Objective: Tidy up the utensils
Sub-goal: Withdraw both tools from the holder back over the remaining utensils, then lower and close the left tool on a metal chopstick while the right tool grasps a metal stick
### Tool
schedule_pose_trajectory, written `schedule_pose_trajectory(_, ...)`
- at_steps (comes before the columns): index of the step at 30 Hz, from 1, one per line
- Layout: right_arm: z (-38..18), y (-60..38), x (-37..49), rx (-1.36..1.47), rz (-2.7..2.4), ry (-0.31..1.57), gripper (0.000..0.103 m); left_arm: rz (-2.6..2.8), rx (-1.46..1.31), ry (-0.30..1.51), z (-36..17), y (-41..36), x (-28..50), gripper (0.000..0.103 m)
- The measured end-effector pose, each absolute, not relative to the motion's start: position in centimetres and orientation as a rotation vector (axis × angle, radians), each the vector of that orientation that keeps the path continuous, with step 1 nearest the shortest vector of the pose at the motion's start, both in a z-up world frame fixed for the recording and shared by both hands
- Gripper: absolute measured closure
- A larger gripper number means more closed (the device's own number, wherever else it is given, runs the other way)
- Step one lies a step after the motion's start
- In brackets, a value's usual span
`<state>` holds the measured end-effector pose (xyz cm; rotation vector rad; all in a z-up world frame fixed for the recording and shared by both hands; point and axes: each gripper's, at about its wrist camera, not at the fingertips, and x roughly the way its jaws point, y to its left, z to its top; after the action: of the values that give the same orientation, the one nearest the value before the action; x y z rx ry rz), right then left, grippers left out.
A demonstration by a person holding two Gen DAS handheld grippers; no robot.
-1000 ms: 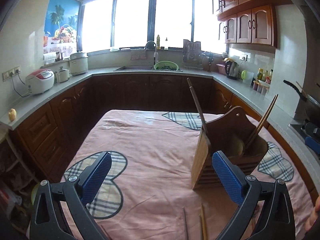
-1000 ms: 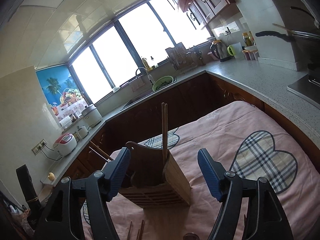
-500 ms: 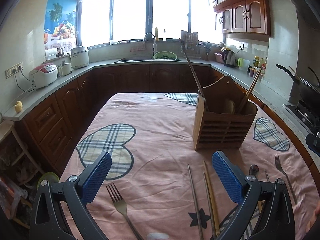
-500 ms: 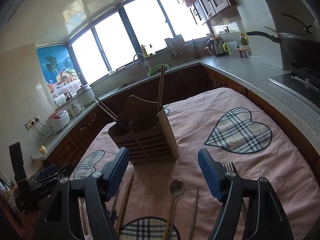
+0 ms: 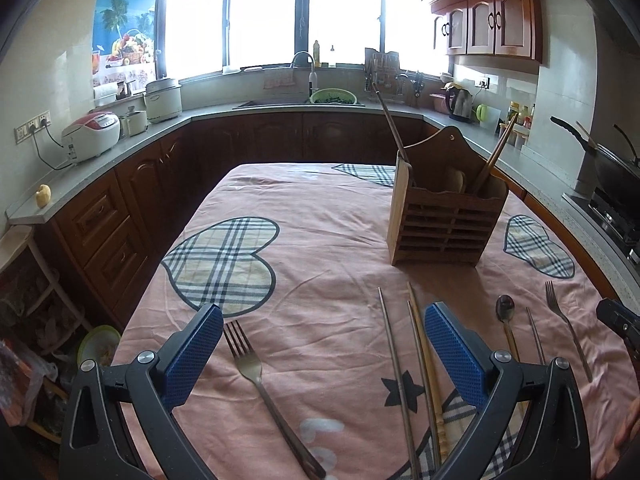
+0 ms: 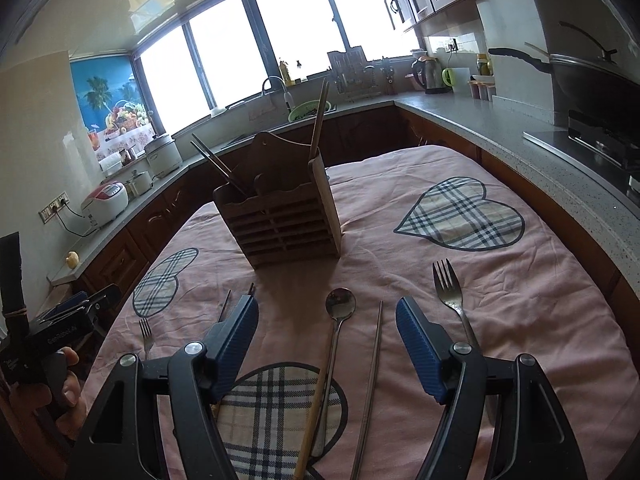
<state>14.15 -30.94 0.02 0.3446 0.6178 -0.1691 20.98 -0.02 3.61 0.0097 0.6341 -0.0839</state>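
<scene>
Wooden slatted utensil caddy (image 6: 286,216) stands on the pink heart-print tablecloth (image 6: 500,300), already holding a few chopsticks. Nearer than the caddy lie a steel spoon (image 6: 340,306), a steel chopstick (image 6: 374,364) and a steel fork (image 6: 448,290). Right gripper (image 6: 326,344) and left gripper (image 5: 324,350) both hang with jaws apart, holding nothing. Best to lower the right one squarely over the spoon's thin handle, then close
</scene>
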Motion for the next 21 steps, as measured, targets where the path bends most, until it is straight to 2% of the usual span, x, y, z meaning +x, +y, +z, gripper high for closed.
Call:
schedule_pose_trajectory(14,-2.5,-31.6,15.6,0.324,-0.203,0.723,0.031,-0.132,-0.023,0.792,1.2,-0.8,24.0,0.001)
schedule_pose_trajectory(21,-4.1,-32.3,17.1,0.335,-0.205,0.781,0.041,-0.126,-0.009,0.853,-0.1,-1.4,26.4,0.005)
